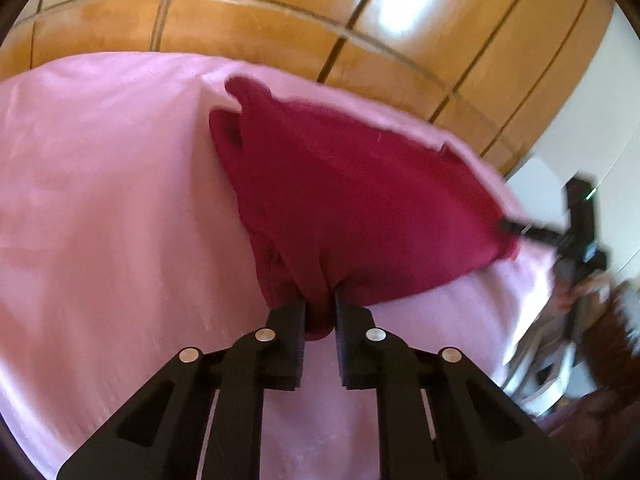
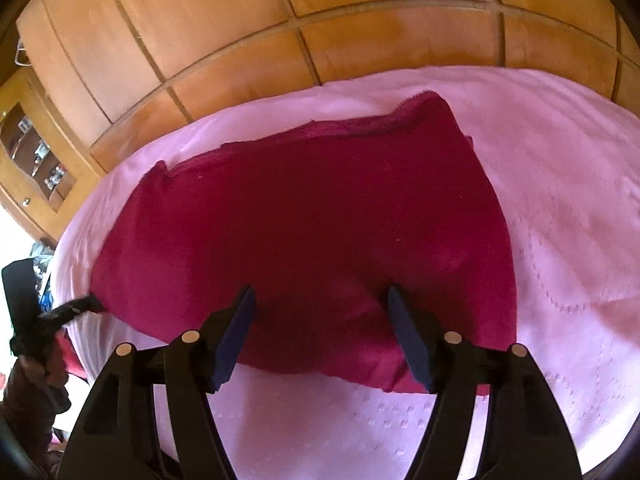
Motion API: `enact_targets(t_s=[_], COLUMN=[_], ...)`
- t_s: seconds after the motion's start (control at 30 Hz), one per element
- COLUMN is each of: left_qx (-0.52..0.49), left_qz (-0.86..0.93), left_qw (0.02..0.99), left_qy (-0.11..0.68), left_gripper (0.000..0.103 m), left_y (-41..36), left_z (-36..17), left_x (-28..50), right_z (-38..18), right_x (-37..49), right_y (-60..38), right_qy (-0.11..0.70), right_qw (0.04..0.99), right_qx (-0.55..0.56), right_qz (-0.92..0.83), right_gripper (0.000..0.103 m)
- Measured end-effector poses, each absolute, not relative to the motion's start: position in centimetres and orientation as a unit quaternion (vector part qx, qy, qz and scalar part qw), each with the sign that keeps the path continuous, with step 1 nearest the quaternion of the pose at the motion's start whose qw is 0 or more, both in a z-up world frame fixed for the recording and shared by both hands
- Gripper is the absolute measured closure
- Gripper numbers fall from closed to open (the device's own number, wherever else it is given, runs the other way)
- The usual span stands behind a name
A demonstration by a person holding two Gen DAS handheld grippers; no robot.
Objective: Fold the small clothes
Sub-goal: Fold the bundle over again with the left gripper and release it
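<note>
Two claws, left (image 1: 320, 312) gripping crimson garment (image 1: 352, 200).

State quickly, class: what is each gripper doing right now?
Left gripper: closed, pinching the dark red garment.
Right gripper: open, holding nothing, jaws spread over the garment.

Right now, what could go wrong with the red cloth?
1. The left gripper pinches only a small bunched bit of the red cloth; it might slip out if pulled.
2. The right gripper is open, so that side is loose and the fold could turn out crooked on the pink sheet.
</note>
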State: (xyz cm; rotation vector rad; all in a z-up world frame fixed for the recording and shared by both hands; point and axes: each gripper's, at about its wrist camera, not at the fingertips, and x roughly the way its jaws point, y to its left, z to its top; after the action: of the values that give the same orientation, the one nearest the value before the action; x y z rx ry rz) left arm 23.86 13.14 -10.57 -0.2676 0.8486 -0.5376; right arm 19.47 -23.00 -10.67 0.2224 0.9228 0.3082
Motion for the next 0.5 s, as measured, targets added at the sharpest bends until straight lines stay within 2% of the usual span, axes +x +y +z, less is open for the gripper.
enact_targets(t_s=[0.1,0.23,0.4,0.47,0.5], left_qx=[-0.111,-0.077,-0.143,-0.156,-0.172], left_qz=[-0.260,-0.249,-0.254,-0.257,-0.253], left_qw=[0.875,0.857,0.854,0.855,0.856], left_qy=[0.392,0.445,0.430,0.423,0.416], left_gripper=[0.095,0.095,0.092,0.084,0.069], left_y=[13.8,13.1,14.8,15.2,15.7], left_z=[-9.4,-13.8,-12.0,-10.9,-10.3], left_x=[23.3,23.4,23.4,23.6,24.0], right_z=[-12.1,-13.4,-13.5,-13.5,-13.4], right_x=[19.4,19.2,19.4,19.4,19.3], right_y=[-23.3,-23.4,-23.4,-23.3,-23.4], right_qy=[0.457,0.447,0.446,0.445,0.445], right_qw=[0.871,0.876,0.878,0.878,0.879], right_qx=[0.108,0.105,0.102,0.102,0.101], right_qz=[0.144,0.144,0.142,0.141,0.141], right_gripper=[0.035,0.035,0.033,0.032,0.031])
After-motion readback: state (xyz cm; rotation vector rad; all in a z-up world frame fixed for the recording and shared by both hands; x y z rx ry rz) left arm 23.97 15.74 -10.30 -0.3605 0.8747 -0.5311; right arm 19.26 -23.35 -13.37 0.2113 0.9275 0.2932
